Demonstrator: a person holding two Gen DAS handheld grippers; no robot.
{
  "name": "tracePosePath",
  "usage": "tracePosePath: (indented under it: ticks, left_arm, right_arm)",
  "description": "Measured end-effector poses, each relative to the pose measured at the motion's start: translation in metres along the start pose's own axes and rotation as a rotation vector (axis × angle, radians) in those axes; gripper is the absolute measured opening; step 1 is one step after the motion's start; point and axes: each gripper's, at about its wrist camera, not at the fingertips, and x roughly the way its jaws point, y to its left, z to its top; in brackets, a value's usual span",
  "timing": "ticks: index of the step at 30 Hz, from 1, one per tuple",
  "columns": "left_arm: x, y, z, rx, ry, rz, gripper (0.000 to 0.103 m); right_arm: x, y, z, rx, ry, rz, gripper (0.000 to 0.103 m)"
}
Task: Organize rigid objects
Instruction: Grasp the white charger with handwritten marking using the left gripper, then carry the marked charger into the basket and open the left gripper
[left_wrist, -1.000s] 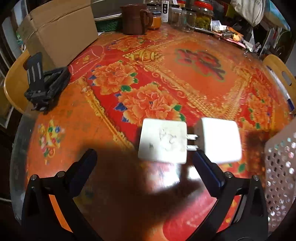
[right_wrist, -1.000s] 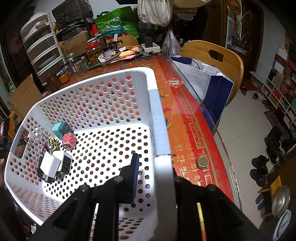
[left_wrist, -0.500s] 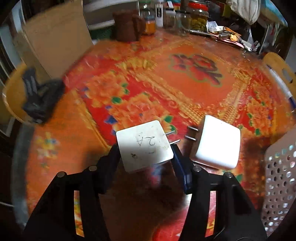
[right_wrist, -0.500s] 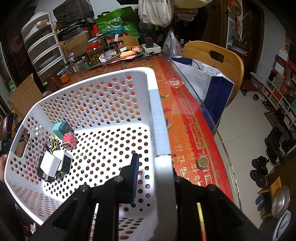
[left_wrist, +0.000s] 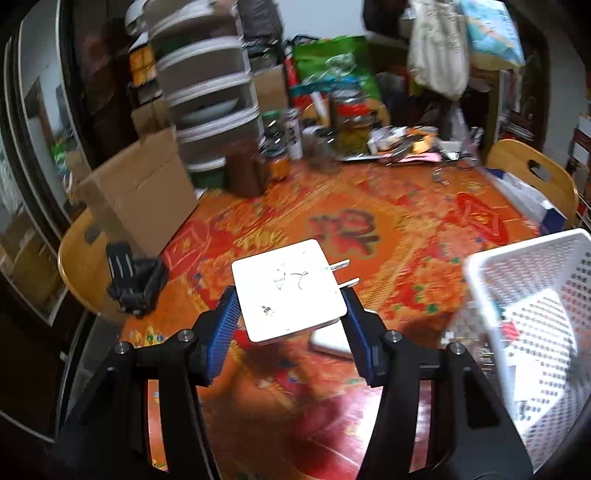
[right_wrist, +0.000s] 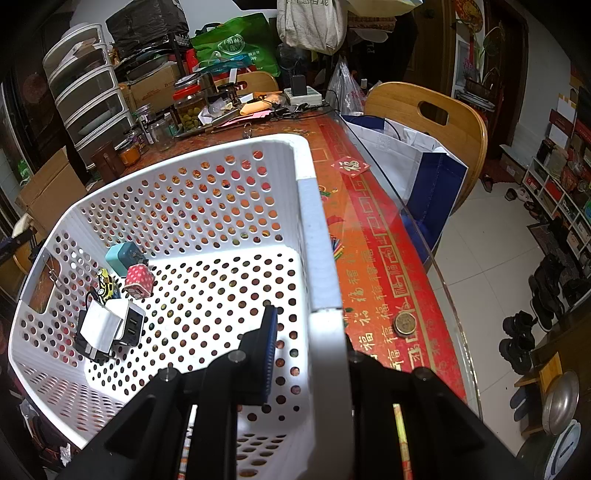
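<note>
My left gripper (left_wrist: 290, 310) is shut on a white square charger (left_wrist: 290, 290) with two metal prongs pointing right, held above the red patterned table (left_wrist: 351, 229). A second white charger (left_wrist: 330, 341) lies on the table just below it. The white perforated basket (left_wrist: 532, 280) stands to the right. My right gripper (right_wrist: 310, 347) is shut on the basket's right wall (right_wrist: 317, 258). Inside the basket lie a teal charger (right_wrist: 122, 256), a pink dotted charger (right_wrist: 139, 281), a white and black charger (right_wrist: 110, 325) and a small yellow toy (right_wrist: 105, 282).
A cardboard box (left_wrist: 140, 199) and a black holder (left_wrist: 135, 280) sit at the table's left. Jars and clutter (left_wrist: 332, 129) line the far edge. Wooden chairs (right_wrist: 432, 122) stand around. A coin (right_wrist: 405, 323) lies right of the basket.
My left gripper closed on the white charger and lifted it off the table, tilting up toward the basket. The other charger stayed on the table. My right gripper has not moved.
</note>
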Motion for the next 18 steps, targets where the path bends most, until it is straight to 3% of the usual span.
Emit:
tracePosePath:
  ticks: [12, 18]
  left_arm:
    - [-0.068, -0.103, 0.006, 0.156, -0.044, -0.135, 0.053]
    - [-0.071, -0.156, 0.001, 0.246, 0.011, -0.224, 0.053]
  right_arm:
    - [0.000, 0.000, 0.000, 0.000, 0.000, 0.000, 0.019]
    - [0.000, 0.000, 0.000, 0.000, 0.000, 0.000, 0.019]
